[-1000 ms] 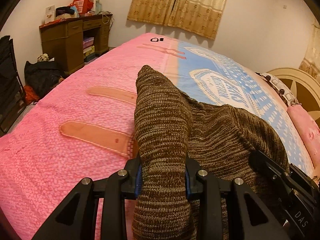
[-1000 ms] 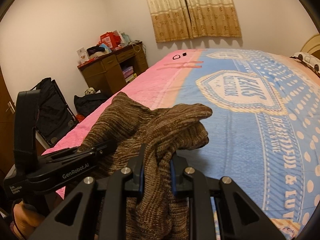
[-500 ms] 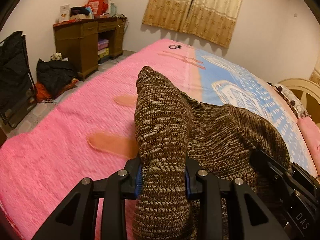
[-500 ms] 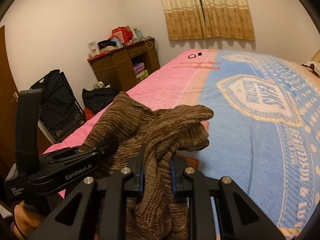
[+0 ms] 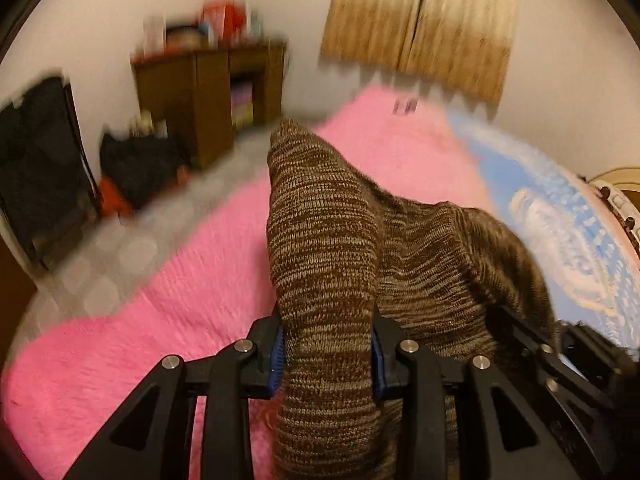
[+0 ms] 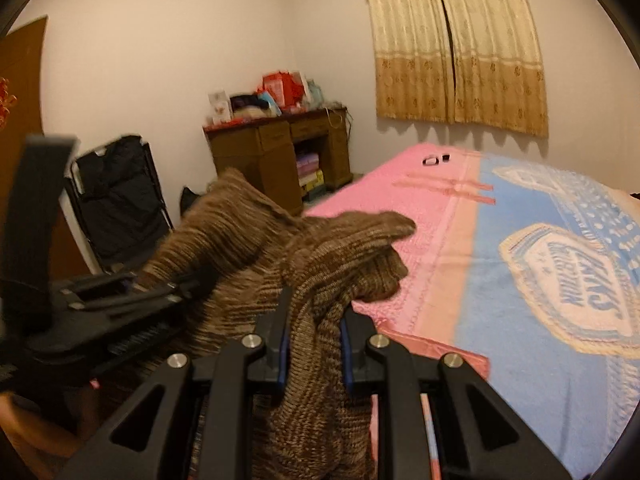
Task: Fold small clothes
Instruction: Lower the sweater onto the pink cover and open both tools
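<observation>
A brown knitted garment (image 5: pixel 328 240) hangs bunched between both grippers above the bed's pink and blue blanket (image 5: pixel 180 300). In the left wrist view my left gripper (image 5: pixel 326 344) has a thick fold between its blue pads; the jaws are opening slightly, and the pads still touch the knit. My right gripper (image 6: pixel 312 344) is shut on another fold of the garment (image 6: pixel 320 248). The left gripper (image 6: pixel 132 292) shows at the left of the right wrist view, close beside the right one. The garment's lower part is hidden below the frames.
A wooden desk (image 6: pixel 280 152) with clutter stands by the far wall. A black folding chair with dark cloth (image 6: pixel 116 200) is beside it. Grey floor (image 5: pixel 120 248) runs along the bed's left edge. Two small dark items (image 6: pixel 436 159) lie at the blanket's far end.
Both grippers have carried the garment sideways toward the bed's left edge, and the floor now shows in the left wrist view. The left view is blurred. Both holds look unchanged.
</observation>
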